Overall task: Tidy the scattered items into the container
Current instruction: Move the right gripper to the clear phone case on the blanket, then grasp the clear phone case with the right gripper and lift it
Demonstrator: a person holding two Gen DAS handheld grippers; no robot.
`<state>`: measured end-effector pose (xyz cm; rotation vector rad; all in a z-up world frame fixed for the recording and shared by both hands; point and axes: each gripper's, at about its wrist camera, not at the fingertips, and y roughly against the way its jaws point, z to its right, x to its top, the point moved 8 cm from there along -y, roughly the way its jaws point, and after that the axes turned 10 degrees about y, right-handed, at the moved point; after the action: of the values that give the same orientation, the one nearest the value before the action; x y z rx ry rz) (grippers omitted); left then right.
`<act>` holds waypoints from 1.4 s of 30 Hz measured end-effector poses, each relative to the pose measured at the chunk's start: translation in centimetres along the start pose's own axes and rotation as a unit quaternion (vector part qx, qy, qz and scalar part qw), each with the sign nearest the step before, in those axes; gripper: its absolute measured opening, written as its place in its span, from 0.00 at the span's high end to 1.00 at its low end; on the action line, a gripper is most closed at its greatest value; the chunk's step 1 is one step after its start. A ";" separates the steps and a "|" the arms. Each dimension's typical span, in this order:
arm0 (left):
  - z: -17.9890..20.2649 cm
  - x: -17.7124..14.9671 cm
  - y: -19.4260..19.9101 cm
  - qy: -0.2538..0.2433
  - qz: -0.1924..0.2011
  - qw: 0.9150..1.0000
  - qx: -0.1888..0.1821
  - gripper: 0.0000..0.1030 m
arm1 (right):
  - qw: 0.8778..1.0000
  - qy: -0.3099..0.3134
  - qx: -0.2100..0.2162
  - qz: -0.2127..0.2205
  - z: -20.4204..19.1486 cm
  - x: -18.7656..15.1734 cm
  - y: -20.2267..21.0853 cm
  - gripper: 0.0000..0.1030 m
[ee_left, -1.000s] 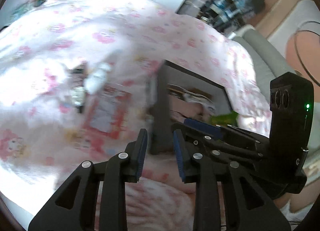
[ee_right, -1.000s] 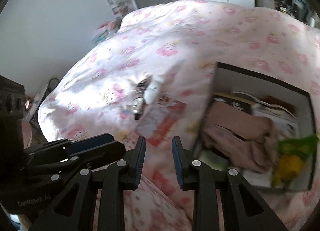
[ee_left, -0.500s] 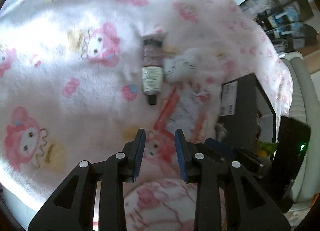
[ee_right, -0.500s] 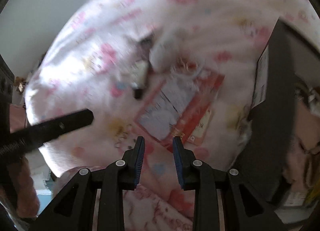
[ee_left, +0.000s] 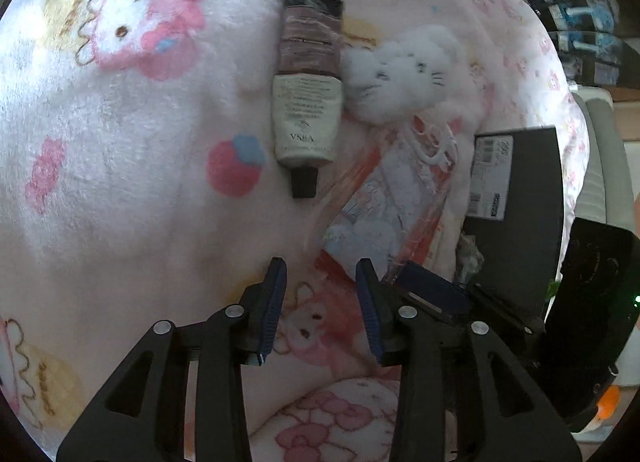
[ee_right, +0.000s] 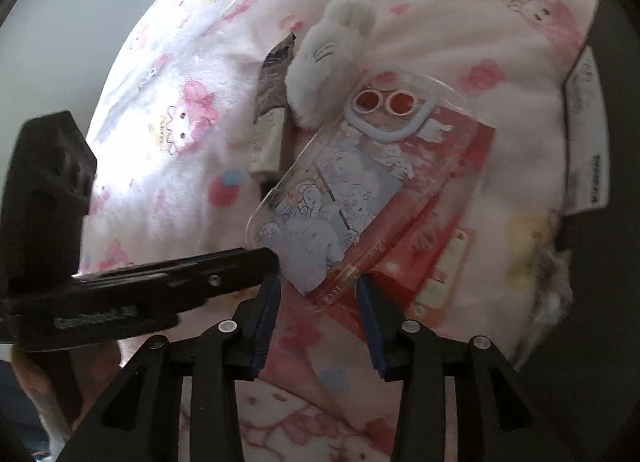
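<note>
A clear phone case with a cartoon print (ee_right: 340,193) lies on a red packet (ee_right: 432,229) on the pink blanket; it also shows in the left wrist view (ee_left: 384,201). A cream tube with a black cap (ee_left: 306,97) and a white plush cat (ee_left: 400,73) lie beyond it. The black box (ee_left: 516,197) stands to the right. My right gripper (ee_right: 318,294) is open, its tips at the case's near corner. My left gripper (ee_left: 320,282) is open and empty, just short of the case. The right gripper's finger (ee_left: 432,288) shows beside it.
The pink cartoon blanket (ee_left: 120,141) covers the bed. The box wall with white labels (ee_right: 588,133) is at the right edge. The left gripper's body (ee_right: 44,189) fills the left of the right wrist view. Shelves (ee_left: 580,21) stand far behind.
Both grippers have moved down and forward onto the scattered items. The phone case and tube are much closer now. Both jaws stay open.
</note>
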<state>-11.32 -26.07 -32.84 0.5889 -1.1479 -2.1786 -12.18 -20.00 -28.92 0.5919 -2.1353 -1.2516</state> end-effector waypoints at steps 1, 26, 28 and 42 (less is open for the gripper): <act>-0.4 0.3 0.1 0.015 0.003 1.000 -0.012 0.65 | 1.000 0.007 0.011 0.000 -0.5 0.1 -0.1 0.65; -7.1 1.4 5.6 0.062 0.067 0.994 -0.055 0.72 | 0.996 0.050 -0.074 0.031 0.9 5.3 0.9 0.63; -6.7 0.9 4.4 0.070 0.053 0.994 -0.070 0.60 | 0.995 0.059 -0.072 0.026 0.8 5.8 -0.2 0.63; -7.2 3.4 5.4 0.073 0.127 0.989 0.008 0.63 | 0.996 0.091 0.005 -0.002 -2.3 4.0 0.3 0.61</act>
<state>-7.61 -34.96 -32.41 0.5654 -1.0993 -1.8802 -13.60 -23.82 -26.70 0.6873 -1.9915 -1.1433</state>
